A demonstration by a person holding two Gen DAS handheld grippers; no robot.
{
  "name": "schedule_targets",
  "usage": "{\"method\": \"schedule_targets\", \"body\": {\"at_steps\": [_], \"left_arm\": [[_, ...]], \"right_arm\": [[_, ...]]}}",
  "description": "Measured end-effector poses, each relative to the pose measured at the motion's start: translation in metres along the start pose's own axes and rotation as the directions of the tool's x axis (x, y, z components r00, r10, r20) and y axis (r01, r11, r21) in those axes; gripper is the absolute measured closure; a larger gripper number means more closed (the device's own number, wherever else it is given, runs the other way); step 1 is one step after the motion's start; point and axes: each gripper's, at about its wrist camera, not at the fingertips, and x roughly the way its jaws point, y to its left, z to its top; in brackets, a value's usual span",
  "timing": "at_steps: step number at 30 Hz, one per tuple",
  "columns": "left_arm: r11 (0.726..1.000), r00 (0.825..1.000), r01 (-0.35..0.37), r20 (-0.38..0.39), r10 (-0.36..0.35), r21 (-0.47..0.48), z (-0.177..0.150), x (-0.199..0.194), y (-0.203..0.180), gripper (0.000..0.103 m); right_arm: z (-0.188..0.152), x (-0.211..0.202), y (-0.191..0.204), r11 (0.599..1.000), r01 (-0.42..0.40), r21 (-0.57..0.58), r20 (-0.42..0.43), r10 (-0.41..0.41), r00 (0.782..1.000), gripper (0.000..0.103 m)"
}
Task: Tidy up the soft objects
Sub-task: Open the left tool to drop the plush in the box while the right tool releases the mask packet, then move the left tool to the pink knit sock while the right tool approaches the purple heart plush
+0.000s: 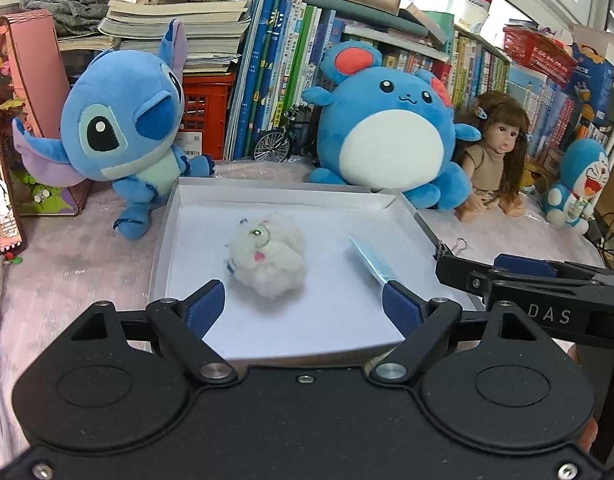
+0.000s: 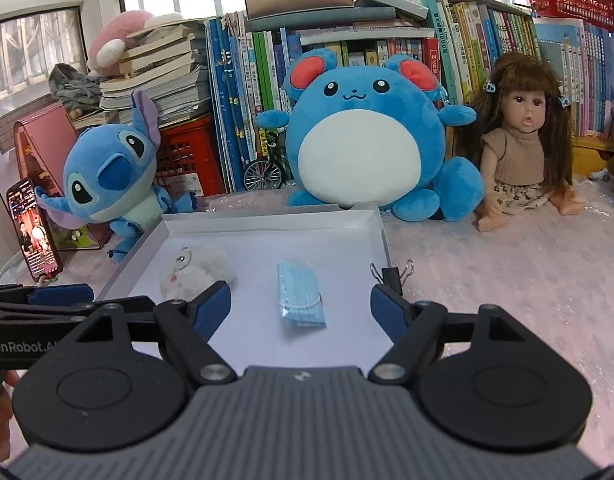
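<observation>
Left tool [image 1: 303, 308] open, nothing between its pads, over the near edge of the white tray [image 1: 291, 194]. Small white plush [image 1: 269, 258] lies left of tray centre; packaged blue mask [image 2: 301, 298] lies right of it, apart. Right tool [image 2: 301, 306] open, empty, above the mask. Binder clip [image 2: 391, 274] at tray's right edge.

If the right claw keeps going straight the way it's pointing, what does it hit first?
Most likely the blue mask packet, which lies flat in the white tray directly ahead, between the right claw's open fingers. The white plush sits off to the left. Depth is hard to judge through the fisheye.
</observation>
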Motion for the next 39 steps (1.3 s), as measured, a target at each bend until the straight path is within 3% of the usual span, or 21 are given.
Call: {"method": "schedule_targets", "body": {"at_steps": [16, 39], "left_arm": [[1.000, 0.999, -0.023, 0.030, 0.022, 0.019, -0.045, -0.044, -0.005, 0.017], [0.994, 0.995, -0.096, 0.043, 0.093, 0.055, -0.109, -0.077, 0.009, 0.017]], "right_arm": [[-0.033, -0.049, -0.007, 0.999, -0.024, -0.037, 0.060, 0.027, 0.998, 0.016], [-0.092, -0.097, -0.011, 0.989, 0.021, -0.149, 0.093, -0.007, 0.996, 0.014]]}}
